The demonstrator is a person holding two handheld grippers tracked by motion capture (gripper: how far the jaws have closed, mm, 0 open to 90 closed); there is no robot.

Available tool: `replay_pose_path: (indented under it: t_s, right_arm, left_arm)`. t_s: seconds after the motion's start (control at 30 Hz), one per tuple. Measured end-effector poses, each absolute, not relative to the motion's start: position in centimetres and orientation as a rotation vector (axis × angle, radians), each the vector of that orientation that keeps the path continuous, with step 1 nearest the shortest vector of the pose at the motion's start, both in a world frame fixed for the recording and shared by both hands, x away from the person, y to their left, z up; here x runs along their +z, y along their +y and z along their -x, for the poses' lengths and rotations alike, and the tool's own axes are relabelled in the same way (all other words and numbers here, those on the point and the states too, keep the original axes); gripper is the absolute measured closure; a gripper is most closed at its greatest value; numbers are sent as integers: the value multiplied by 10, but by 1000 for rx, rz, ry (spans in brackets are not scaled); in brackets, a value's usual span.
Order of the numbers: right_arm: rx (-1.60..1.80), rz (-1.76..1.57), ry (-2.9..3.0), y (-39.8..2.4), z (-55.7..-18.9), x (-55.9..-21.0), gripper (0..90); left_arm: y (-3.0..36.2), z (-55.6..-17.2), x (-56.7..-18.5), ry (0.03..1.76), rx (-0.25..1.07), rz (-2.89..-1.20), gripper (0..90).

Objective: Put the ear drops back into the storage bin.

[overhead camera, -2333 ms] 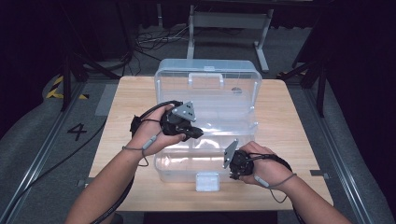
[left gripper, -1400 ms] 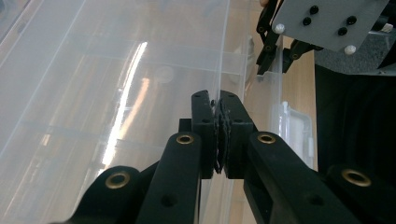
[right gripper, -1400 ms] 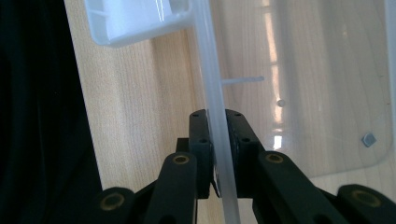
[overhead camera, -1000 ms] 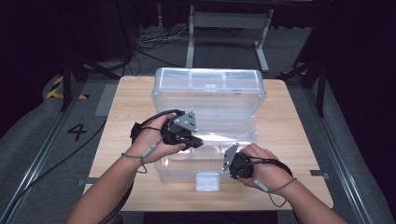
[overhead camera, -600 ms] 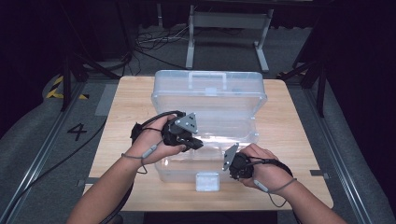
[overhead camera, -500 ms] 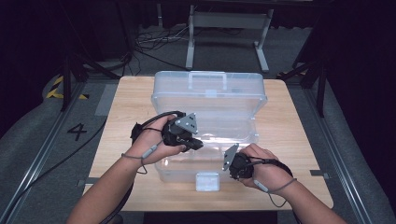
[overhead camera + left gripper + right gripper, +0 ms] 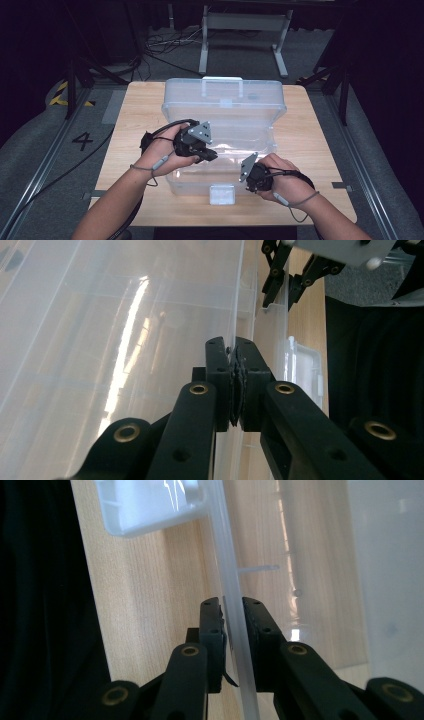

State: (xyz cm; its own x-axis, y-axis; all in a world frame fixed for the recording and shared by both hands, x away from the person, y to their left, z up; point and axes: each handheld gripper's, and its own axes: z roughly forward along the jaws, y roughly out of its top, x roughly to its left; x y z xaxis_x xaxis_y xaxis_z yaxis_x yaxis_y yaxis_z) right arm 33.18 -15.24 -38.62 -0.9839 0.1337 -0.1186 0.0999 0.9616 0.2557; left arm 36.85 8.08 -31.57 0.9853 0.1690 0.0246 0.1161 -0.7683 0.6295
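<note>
A clear plastic storage box sits on the wooden counter, with its clear hinged lid raised and leaning away from the person. A white handle runs along the lid's top edge, and a small white latch sits on the box's near wall, between the two hands and just to the left of the right tongs.

The left tongs, held in the person's left hand, reach in over the box opening. In the left gripper view these tongs are clenched on a thin clear plastic edge that runs straight ahead from between the jaws, with the broad clear panel spreading off to their left. Whether that edge belongs to the lid or to the box wall I cannot tell.

The right tongs, held in the right hand, are at the near right part of the box, close to its front rim. In the right gripper view these tongs are closed on the box's thin clear wall, one jaw on each side of it. Ahead of them and to their left, the white latch juts from that same wall over the bare wood.

The other tongs show far ahead in the left gripper view, at the top right, beside the box rim.
</note>
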Motion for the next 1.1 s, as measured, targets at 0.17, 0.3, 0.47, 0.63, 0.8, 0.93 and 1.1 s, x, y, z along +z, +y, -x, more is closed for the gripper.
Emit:
replay_pose_path:
  t_s: [0.17,0.3,0.47,0.63,0.8,0.93,1.1]
  right_arm:
    - [401,-171,2963,-154,-329,-376,810]
    - [451,-171,2945,-158,-327,-362,814]
    - [487,-184,2931,-164,-325,-349,833]
    - [583,-222,2932,-170,-326,-338,872]
    - [656,-256,2911,-176,-326,-330,900]
    - [730,-293,2884,-183,-328,-323,900]
    - [836,-340,2814,-192,-330,-316,900]
  left_arm:
    - [81,-368,-316,198,106,-2452,867]
    - [81,-368,-316,201,105,-2455,866]
    - [81,-368,-316,205,108,-2454,866]
    - [81,-368,-316,207,111,-2448,862]
    - [81,-367,-316,208,112,-2453,863]
    - [81,-366,-317,214,111,-2451,863]
    - [81,-365,-317,217,120,-2444,861]
